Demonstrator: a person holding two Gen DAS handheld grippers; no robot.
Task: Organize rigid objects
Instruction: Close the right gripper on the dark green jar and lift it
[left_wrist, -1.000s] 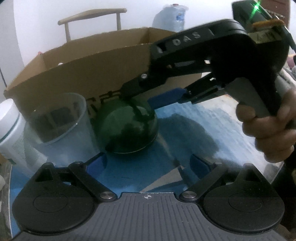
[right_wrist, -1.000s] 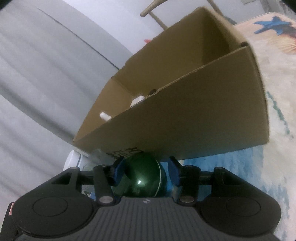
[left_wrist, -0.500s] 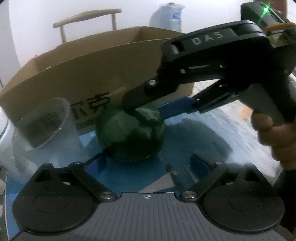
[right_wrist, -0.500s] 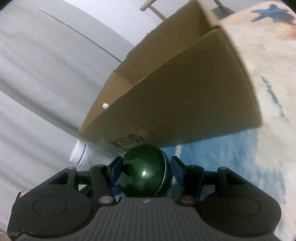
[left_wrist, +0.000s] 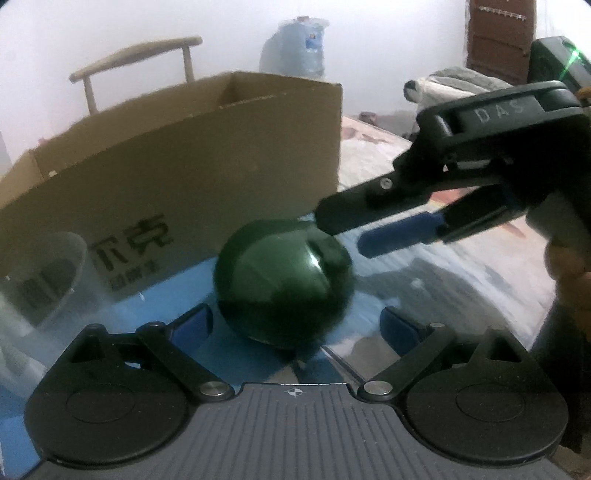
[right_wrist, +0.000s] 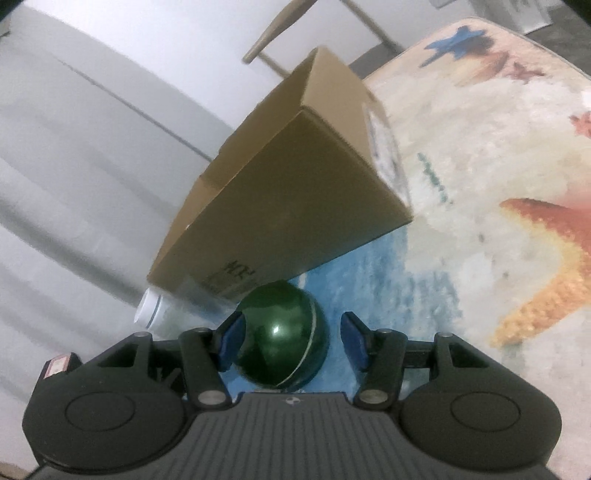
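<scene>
The right gripper (right_wrist: 289, 334), clamped on the green ball (right_wrist: 282, 338) half a second ago, now stands with its tongs apart, a gap showing on the ball's right; the ball sits on the blue rug (right_wrist: 373, 266) just in front of the cardboard box (left_wrist: 177, 177), not inside it. The left gripper (left_wrist: 295, 325) hovers wide open near the ball, so boxing it probably needs a fresh grasp

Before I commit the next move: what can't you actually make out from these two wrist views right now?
- Cardboard box contents: both views, its walls hide the inside.
- Green ball contact with the right gripper: right wrist view, the far pad stands clear, the near pad's touch is unclear.
- Clear cup: left wrist view, blurred and cut by the edge.
- White bottle: mostly behind the box.
</scene>
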